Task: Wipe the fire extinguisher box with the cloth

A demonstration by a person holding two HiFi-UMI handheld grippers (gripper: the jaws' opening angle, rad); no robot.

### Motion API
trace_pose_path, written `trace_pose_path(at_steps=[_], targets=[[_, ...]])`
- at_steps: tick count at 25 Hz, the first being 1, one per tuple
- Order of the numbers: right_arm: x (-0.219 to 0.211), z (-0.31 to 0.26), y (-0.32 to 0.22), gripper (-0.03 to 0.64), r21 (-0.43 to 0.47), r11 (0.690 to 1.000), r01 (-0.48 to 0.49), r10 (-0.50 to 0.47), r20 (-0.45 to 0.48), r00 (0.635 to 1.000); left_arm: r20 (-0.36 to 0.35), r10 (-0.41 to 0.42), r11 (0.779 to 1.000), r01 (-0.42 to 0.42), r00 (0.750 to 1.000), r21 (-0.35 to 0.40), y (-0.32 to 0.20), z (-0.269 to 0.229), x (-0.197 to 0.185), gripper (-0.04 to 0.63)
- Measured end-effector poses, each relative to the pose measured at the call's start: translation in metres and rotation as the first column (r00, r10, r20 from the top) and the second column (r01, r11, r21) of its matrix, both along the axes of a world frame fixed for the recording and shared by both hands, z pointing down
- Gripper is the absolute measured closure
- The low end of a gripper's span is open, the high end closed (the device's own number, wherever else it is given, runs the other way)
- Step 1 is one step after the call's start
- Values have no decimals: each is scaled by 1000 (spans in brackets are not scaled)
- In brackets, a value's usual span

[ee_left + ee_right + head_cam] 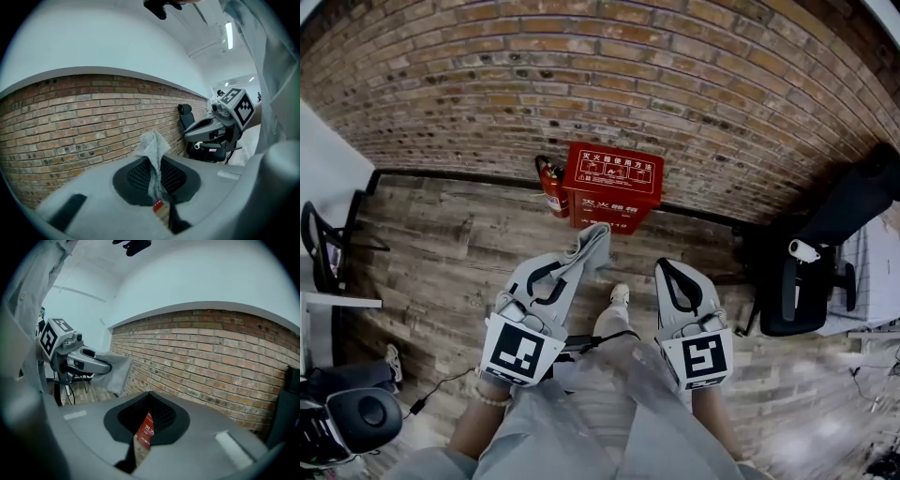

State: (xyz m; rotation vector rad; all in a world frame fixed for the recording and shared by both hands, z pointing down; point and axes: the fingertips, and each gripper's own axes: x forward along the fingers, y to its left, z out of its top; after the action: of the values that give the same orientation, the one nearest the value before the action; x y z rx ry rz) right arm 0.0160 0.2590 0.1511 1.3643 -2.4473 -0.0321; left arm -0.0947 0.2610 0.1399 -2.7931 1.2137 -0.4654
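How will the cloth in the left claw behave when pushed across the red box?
Likely floppy: the cloth hangs in folds from the shut left claw. Probably light, as a pinch holds it. It may bunch against the fire extinguisher box rather than spread flat.

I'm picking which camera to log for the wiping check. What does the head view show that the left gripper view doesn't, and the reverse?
Only the head view: the whole red box against the wall, the extinguisher beside it, and the wooden floor. Only the left gripper view: a ceiling light, and a close look at the left gripper with its jaws shut on the cloth. Both: the cloth, the brick wall, the right gripper and a black chair.
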Motion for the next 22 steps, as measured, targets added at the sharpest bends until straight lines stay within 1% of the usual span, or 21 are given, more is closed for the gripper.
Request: trace_pose_path(at_steps=[9, 13, 18, 22], targets=[[46, 10, -92, 607, -52, 995, 80, -80, 7, 997, -10, -93, 995, 92, 996, -25, -86, 0, 41, 581], [66, 11, -129, 607, -60, 992, 112, -111, 17, 994, -1, -136, 990, 136, 991, -42, -116, 3, 58, 581], [84, 14, -157, 607, -67, 985, 160, -159, 20, 987, 14, -178, 983, 179, 984, -37, -142, -1, 74, 581], [91, 17, -168, 607, -74, 981, 178, -176, 34, 984, 27, -202, 978, 203, 979, -40, -151, -2, 81, 581]])
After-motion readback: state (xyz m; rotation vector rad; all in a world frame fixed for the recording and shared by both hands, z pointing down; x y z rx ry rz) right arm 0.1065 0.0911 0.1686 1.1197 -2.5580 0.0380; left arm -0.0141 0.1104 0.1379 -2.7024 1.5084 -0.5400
